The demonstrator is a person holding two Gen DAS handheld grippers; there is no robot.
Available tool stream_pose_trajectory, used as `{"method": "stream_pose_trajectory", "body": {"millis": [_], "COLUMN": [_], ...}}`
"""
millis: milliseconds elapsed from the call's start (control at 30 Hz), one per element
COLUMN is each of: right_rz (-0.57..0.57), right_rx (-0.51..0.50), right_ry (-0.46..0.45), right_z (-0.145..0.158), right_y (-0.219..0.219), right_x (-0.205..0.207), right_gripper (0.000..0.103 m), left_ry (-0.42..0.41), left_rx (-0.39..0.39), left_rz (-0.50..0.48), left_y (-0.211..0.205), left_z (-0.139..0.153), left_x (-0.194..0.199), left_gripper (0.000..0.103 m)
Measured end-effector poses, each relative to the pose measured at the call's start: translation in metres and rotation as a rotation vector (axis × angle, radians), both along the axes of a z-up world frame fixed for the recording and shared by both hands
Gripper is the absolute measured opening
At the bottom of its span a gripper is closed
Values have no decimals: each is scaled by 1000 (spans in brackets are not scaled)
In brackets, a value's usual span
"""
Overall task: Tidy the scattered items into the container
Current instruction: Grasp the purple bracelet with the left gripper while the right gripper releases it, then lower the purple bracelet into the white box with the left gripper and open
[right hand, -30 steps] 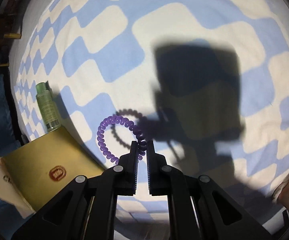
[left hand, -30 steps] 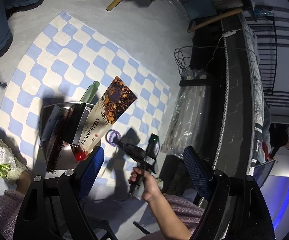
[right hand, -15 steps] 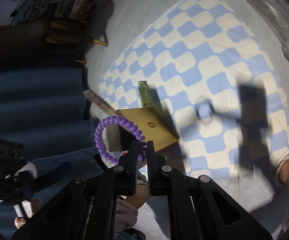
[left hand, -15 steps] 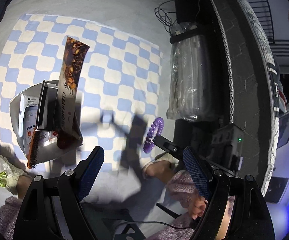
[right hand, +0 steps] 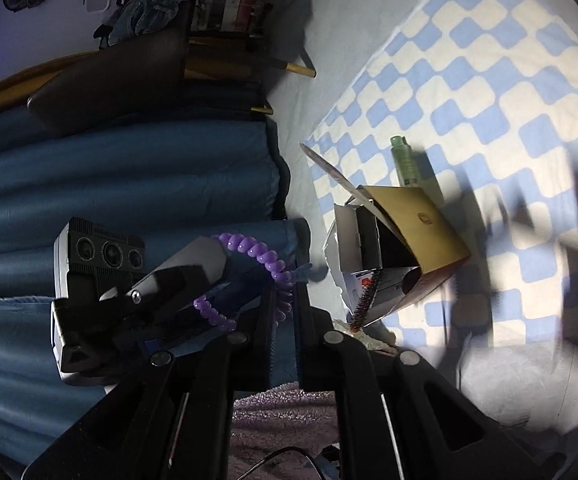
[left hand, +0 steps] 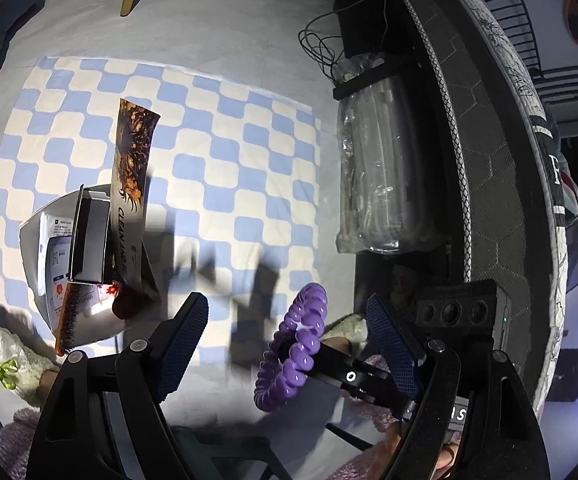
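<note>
The right gripper (right hand: 284, 300) is clamped on the purple coil tie (left hand: 295, 340), which hangs between the wide-open, empty jaws of the left gripper (left hand: 289, 332). Well left of those jaws sits the bin (left hand: 29, 240); its contents overlap and are hard to tell apart.

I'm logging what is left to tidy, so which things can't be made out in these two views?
- Green bottle: right wrist view shows it beside the container; left wrist view loses it behind the tall box.
- Container contents: packed and shadowed; small labels unreadable.
- Purple coil hair tie: partly hidden by the right gripper in its own view.
</note>
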State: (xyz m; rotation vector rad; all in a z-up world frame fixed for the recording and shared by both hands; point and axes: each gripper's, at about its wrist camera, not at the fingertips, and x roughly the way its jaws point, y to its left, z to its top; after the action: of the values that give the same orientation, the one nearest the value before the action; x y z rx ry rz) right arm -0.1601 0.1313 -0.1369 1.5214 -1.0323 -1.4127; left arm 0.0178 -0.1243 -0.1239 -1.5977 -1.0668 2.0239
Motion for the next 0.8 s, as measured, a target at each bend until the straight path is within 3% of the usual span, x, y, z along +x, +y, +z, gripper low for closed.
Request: {"method": "stream_pose_trajectory", "body": {"millis": [200, 400, 467, 500, 567, 667, 800], "right_rz": [1, -4, -3, -4, -4, -3, -9], "right_rx": [-89, -122, -120, -121, -124, -125, -147], "right_ry": [-38, -29, -20, -18, -18, -10, -8], "right_z": [-1, 2, 4, 5, 7, 9, 12], "right_y": [-7, -7, -7, -7, -6, -6, -4], "right_x": [6, 7, 8, 8, 8, 8, 8], "right_gripper": [9, 9, 9, 9, 9, 9, 9], "left_ry": [-17, 45, 67, 72, 76, 89, 130], "left_rx": [20, 7, 9, 10, -3, -32, -42], "left_rz": [17, -8, -18, -21, -10, -1, -3], "left_y": [-2, 1, 2, 2, 0, -2, -7], "left_z": [0, 11, 13, 13, 11, 13, 21], "left_x": [1, 0, 0, 0, 1, 2, 8], "left_gripper": [81, 79, 51, 43, 13, 6, 5]}}
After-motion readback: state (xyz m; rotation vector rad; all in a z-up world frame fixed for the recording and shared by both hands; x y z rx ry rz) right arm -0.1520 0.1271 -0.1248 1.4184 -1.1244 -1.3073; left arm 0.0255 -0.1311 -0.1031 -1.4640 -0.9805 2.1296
